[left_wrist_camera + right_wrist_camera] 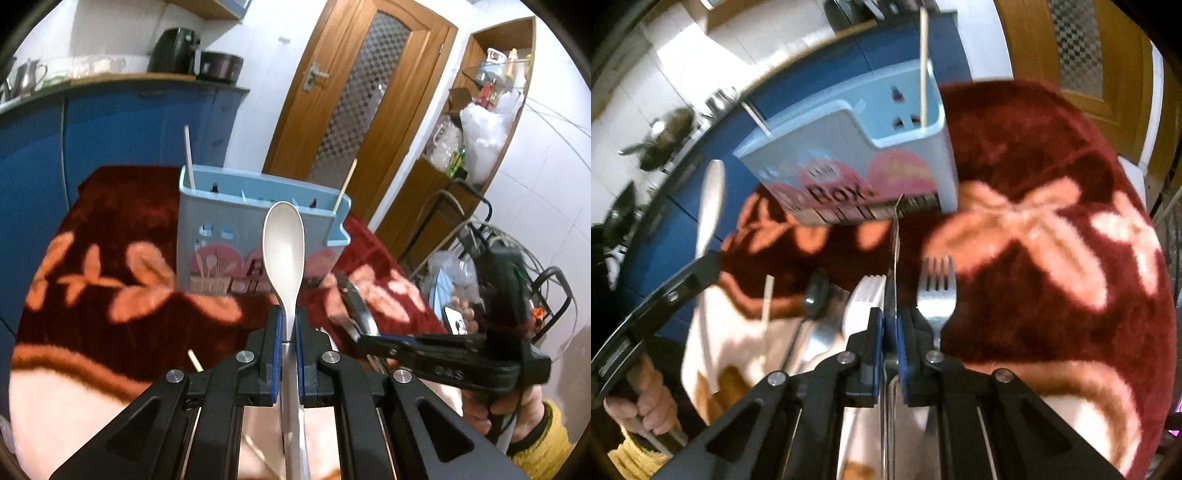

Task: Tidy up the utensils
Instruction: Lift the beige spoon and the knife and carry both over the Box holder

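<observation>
My left gripper (290, 328) is shut on a white plastic spoon (284, 243), bowl up, held above the table in front of the light blue utensil box (221, 236). The spoon also shows in the right wrist view (711, 206). My right gripper (890, 325) is shut on a thin metal utensil (894, 236) seen edge-on, pointing at the box (849, 158); it shows in the left wrist view (354, 306). The box holds two chopsticks (190, 158). On the blanket lie a metal fork (936, 291), a white plastic fork (864, 302), a dark spoon (814, 299) and a chopstick (767, 299).
A red blanket with orange flowers (1034, 229) covers the table. A blue cabinet (110, 125) with kitchen appliances stands behind, with a wooden door (354, 96) and a cluttered shelf (472, 122) to the right.
</observation>
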`<state>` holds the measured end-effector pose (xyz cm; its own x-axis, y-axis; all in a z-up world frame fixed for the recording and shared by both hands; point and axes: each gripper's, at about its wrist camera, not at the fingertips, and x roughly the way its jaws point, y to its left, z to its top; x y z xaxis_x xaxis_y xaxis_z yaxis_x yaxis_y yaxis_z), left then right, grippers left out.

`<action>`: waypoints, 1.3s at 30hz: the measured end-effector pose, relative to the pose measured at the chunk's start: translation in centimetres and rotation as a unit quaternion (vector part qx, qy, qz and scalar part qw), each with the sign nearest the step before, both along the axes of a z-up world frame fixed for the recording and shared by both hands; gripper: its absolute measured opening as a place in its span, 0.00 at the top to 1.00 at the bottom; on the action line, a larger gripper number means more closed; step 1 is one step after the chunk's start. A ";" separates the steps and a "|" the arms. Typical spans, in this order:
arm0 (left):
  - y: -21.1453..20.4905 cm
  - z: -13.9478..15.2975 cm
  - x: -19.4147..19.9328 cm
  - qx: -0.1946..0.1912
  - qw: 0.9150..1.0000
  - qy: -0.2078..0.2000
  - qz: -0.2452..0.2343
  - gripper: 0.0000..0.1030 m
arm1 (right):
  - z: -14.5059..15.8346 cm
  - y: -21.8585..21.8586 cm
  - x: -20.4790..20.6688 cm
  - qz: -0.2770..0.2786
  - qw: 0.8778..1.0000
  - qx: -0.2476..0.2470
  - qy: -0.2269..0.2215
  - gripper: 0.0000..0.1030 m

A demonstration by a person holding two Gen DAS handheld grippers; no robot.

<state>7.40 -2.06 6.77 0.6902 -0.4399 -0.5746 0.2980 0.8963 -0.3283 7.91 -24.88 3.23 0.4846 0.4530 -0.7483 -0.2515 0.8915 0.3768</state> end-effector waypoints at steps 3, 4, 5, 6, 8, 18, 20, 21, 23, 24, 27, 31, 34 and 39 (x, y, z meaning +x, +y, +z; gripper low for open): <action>0.1 1.2 0.0 -0.013 1.000 -0.020 0.002 0.94 | 1.7 -0.8 -1.0 -0.003 0.999 0.022 -0.035 0.91; 0.2 1.9 0.1 -0.017 0.999 -0.030 0.005 0.94 | 2.5 -1.1 -1.0 -0.006 0.998 0.028 -0.049 0.91; 0.1 2.3 0.2 -0.018 0.999 -0.036 0.007 0.94 | 3.2 -1.3 -1.1 -0.011 0.997 0.031 -0.067 0.91; 0.1 2.8 0.4 -0.018 0.999 -0.043 0.009 0.94 | 3.7 -1.5 -1.0 -0.015 0.996 0.032 -0.080 0.91; 0.2 3.9 1.1 -0.019 0.998 -0.060 0.017 0.94 | 5.1 -1.5 -1.0 -0.029 0.992 0.030 -0.116 0.91; 0.6 7.3 4.8 -0.002 0.985 -0.157 0.066 0.94 | 8.7 -0.7 2.5 -0.060 0.980 0.046 -0.181 0.91; 0.5 7.4 5.4 0.000 0.982 -0.173 0.076 0.94 | 9.0 -0.6 3.3 -0.068 0.978 0.049 -0.191 0.91; 0.4 7.4 5.9 0.001 0.979 -0.185 0.082 0.94 | 9.1 -0.6 3.5 -0.071 0.977 0.051 -0.197 0.91; 0.3 7.4 6.5 0.008 0.975 -0.200 0.094 0.94 | 9.5 -0.6 4.0 -0.076 0.973 0.054 -0.211 0.91; 0.3 7.5 6.8 0.010 0.973 -0.208 0.099 0.94 | 9.7 -0.5 4.5 -0.081 0.971 0.052 -0.218 0.91; 0.1 7.8 7.8 0.015 0.965 -0.234 0.115 0.94 | 10.4 -0.4 5.5 -0.089 0.966 0.047 -0.236 0.91; -0.2 8.0 9.0 0.030 0.956 -0.259 0.137 0.94 | 10.9 -0.2 7.6 -0.088 0.962 0.053 -0.251 0.91; -0.4 7.8 9.7 0.038 0.949 -0.275 0.147 0.94 | 10.9 -0.2 9.5 -0.095 0.961 0.060 -0.253 0.91; -0.7 5.8 10.2 0.054 0.942 -0.291 0.161 0.94 | 10.4 0.0 11.7 -0.097 0.954 0.079 -0.272 0.91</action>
